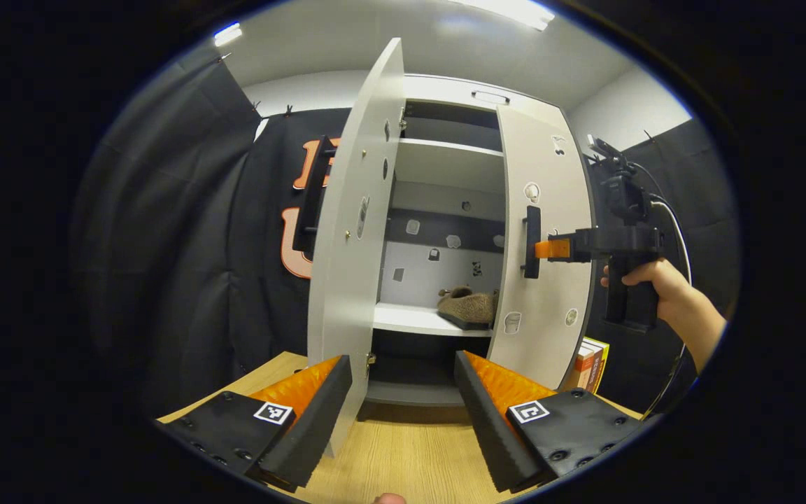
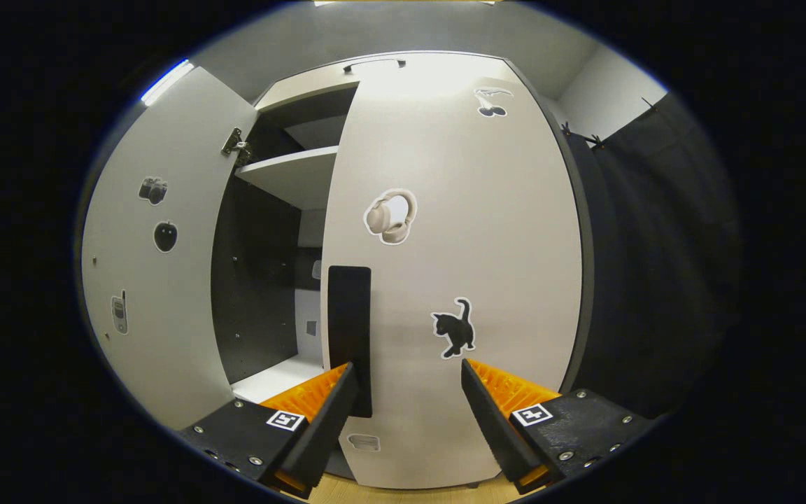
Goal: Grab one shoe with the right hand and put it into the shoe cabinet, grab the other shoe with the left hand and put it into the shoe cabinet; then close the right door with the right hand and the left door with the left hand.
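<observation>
- The tan fuzzy shoe [image 1: 469, 306] lies on the white middle shelf [image 1: 417, 320] inside the pale grey two-door shoe cabinet [image 1: 448, 91], toward that shelf's right end.
- The cabinet's right door [image 2: 459, 266] is nearly closed, with a narrow dark gap left beside its inner edge; the left door [image 1: 354, 245] stands wide open, its edge jutting out over the light wooden tabletop [image 1: 403, 455].
- My right gripper [image 2: 406, 406] is spread open against the right door's face, one finger just beside the black vertical handle [image 2: 349, 329], nothing clamped.
- In the left gripper view, my hand [image 1: 655, 280] holds that tool level, its tip at the handle.
- My left gripper [image 1: 403, 399] is released and empty, low in front of the cabinet, its fingers straddling the left door's bottom edge.
- Some books [image 1: 588, 364] stand just right of the cabinet.
</observation>
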